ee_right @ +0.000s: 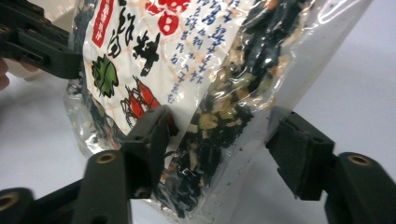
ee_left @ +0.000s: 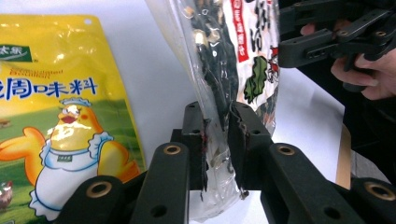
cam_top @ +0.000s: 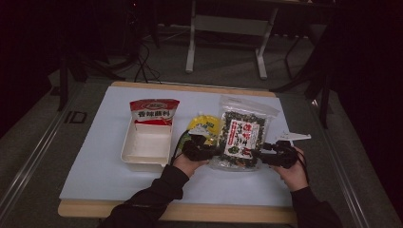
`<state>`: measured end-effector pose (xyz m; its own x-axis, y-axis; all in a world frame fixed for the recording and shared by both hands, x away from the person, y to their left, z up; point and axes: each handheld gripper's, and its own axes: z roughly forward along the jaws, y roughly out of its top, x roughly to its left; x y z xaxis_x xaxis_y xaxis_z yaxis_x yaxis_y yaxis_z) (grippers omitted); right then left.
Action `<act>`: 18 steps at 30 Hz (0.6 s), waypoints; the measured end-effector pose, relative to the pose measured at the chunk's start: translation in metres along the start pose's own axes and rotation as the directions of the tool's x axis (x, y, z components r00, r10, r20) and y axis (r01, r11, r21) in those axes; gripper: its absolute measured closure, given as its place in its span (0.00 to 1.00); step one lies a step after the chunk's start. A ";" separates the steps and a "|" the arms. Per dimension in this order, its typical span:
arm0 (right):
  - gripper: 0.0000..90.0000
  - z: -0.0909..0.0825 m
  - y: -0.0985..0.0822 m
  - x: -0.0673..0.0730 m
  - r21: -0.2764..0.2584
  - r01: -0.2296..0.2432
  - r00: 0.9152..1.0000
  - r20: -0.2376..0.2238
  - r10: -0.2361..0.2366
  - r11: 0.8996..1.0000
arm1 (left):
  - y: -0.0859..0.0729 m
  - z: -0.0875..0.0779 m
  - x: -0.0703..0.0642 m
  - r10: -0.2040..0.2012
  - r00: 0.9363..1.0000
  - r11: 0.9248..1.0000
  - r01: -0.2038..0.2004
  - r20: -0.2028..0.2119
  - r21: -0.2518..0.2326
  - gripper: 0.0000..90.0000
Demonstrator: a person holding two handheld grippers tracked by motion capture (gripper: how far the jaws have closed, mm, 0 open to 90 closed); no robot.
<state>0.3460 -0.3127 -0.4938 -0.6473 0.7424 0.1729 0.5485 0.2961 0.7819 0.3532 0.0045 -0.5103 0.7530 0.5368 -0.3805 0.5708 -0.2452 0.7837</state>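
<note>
Clear plastic bag of dark dried seaweed (cam_top: 241, 135): on white table mat (cam_top: 104, 166), between both tongs.
Left gripper (ee_left: 217, 140): clamped on bag's edge.
Right gripper (ee_right: 224, 149): jaws apart, straddling bag's corner, one pad touching.

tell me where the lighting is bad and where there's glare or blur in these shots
High view: dim, dark surroundings, only the white table mat is lit. Left gripper view: bright and sharp, with glare on the yellow seasoning pouch. Right gripper view: shiny glints on the clear seaweed bag, whose print at the top edge is slightly soft.
</note>
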 end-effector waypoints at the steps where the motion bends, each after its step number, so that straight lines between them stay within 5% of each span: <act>1: 0.45 -0.003 0.001 0.001 -0.008 0.002 1.000 0.002 -0.002 1.000 | 0.002 -0.001 -0.001 0.003 1.000 1.000 -0.003 0.009 -0.010 0.87; 9: 0.53 -0.022 0.011 0.008 -0.079 0.052 0.998 -0.026 -0.054 0.996 | 0.008 -0.013 -0.006 0.019 1.000 0.999 -0.019 0.013 -0.045 0.86; 18: 0.69 -0.029 0.020 0.016 -0.072 0.115 0.990 -0.068 -0.120 0.991 | 0.007 -0.019 -0.002 0.010 1.000 0.999 -0.009 0.007 -0.047 0.72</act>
<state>0.3312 -0.3126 -0.4584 -0.7428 0.6590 0.1182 0.4308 0.3354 0.8378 0.3497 0.0174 -0.4944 0.7610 0.5284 -0.3765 0.5475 -0.2116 0.8096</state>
